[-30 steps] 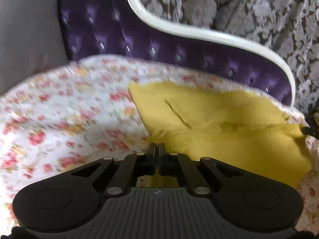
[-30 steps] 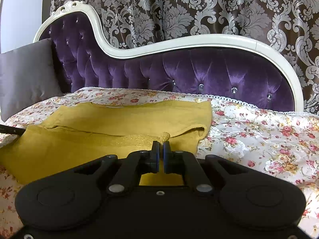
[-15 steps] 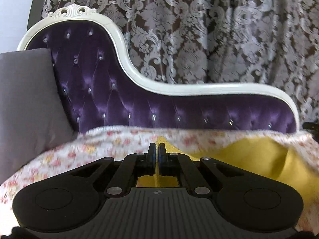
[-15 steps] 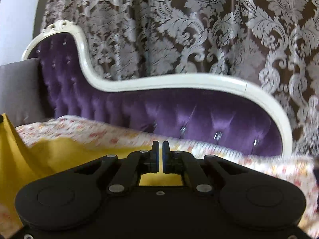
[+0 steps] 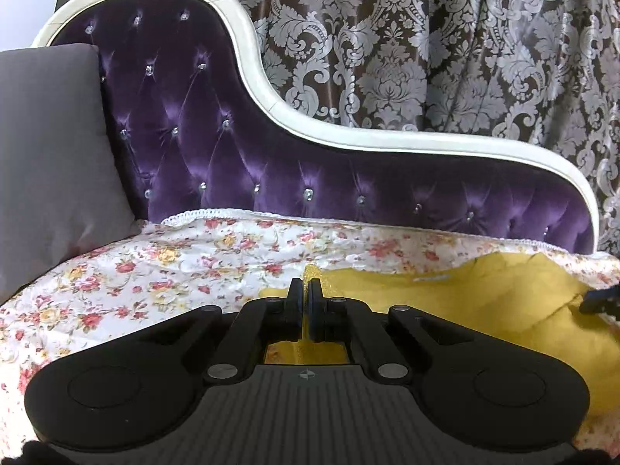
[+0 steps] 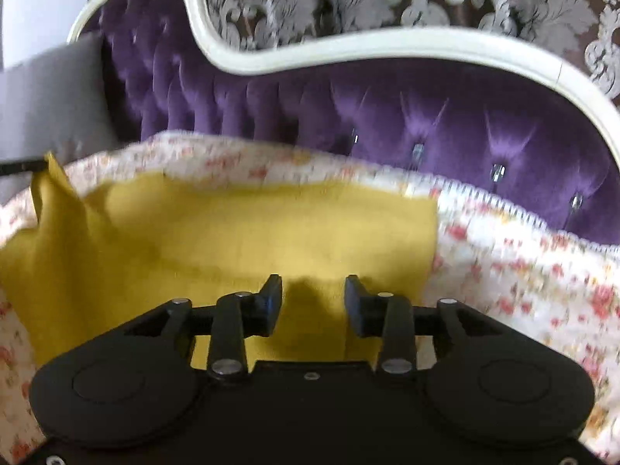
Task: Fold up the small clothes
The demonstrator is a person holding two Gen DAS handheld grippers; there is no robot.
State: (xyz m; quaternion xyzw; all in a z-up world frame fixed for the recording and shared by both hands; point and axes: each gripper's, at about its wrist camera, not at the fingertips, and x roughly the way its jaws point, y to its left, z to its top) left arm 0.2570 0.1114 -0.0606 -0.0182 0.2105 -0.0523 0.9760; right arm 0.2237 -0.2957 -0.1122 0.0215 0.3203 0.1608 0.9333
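Observation:
A mustard-yellow garment (image 6: 240, 232) lies on the floral cover (image 5: 162, 271) of a purple chaise. My left gripper (image 5: 304, 290) is shut on the garment's left corner (image 5: 314, 273), which it holds slightly raised. The yellow cloth (image 5: 484, 302) spreads to its right. My right gripper (image 6: 313, 294) is open and empty, just above the garment's near edge. The left gripper's tip (image 6: 23, 166) shows at the far left of the right wrist view, pinching a raised corner. The right gripper's tip (image 5: 600, 300) shows at the right edge of the left wrist view.
The tufted purple backrest (image 5: 310, 162) with white frame (image 5: 387, 141) runs behind the seat. A grey cushion (image 5: 50, 162) leans at the left end. A patterned curtain (image 5: 426, 38) hangs behind. The floral cover (image 6: 523, 271) extends right of the garment.
My right gripper has opened and let go of the garment edge, which now lies folded over. Both grippers lifted the edge toward the backrest and came back down. My left gripper stays shut.

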